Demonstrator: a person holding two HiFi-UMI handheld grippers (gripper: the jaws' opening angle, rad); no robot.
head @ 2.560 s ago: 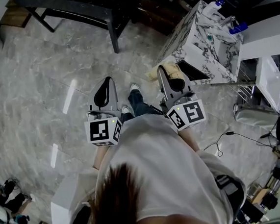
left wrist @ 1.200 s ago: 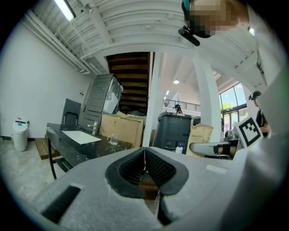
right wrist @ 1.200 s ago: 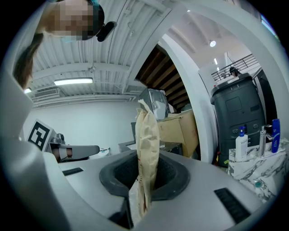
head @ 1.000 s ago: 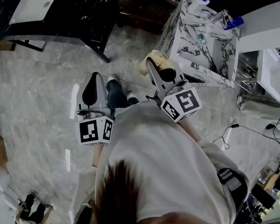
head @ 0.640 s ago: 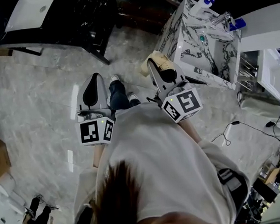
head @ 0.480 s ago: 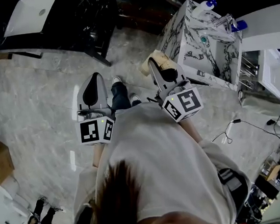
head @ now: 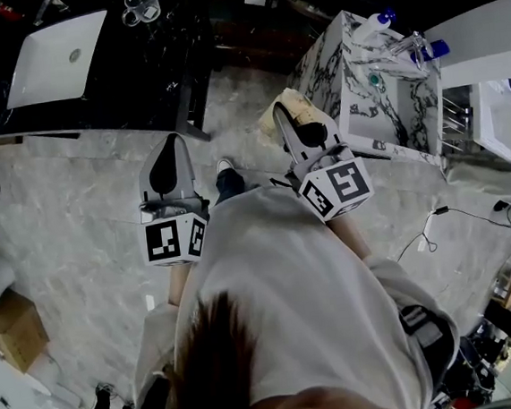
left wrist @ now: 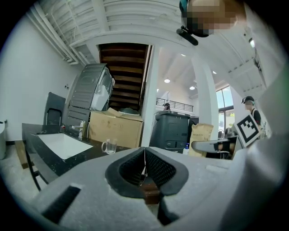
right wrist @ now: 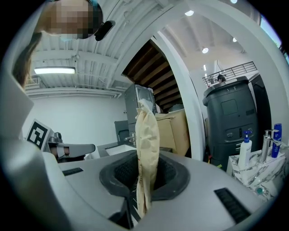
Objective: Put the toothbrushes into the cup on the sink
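Note:
My right gripper [head: 281,113] is shut on a flat beige paper packet [head: 293,107], which stands upright between the pads in the right gripper view [right wrist: 146,149]; what is inside it is hidden. My left gripper [head: 174,146] is shut with nothing in it, its jaws meeting in a thin line [left wrist: 144,155]. Both point level, out in front of the person's body. A clear glass mug [head: 139,3] stands on a black counter beside a white basin [head: 52,55]; in the left gripper view the mug [left wrist: 109,145] is ahead. No toothbrush is visible.
A marble-patterned sink unit [head: 353,100] stands at the right with a pump bottle [right wrist: 244,149] and a blue cup [head: 434,48]. Cardboard boxes [left wrist: 115,128] and a dark bin [left wrist: 171,131] lie beyond the black counter. Grey marble floor [head: 66,199] lies below, with cables at the right.
The person has walked forward with both grippers held out in front. The black counter with its white basin and glass mug has come into the head view. The packet stays gripped.

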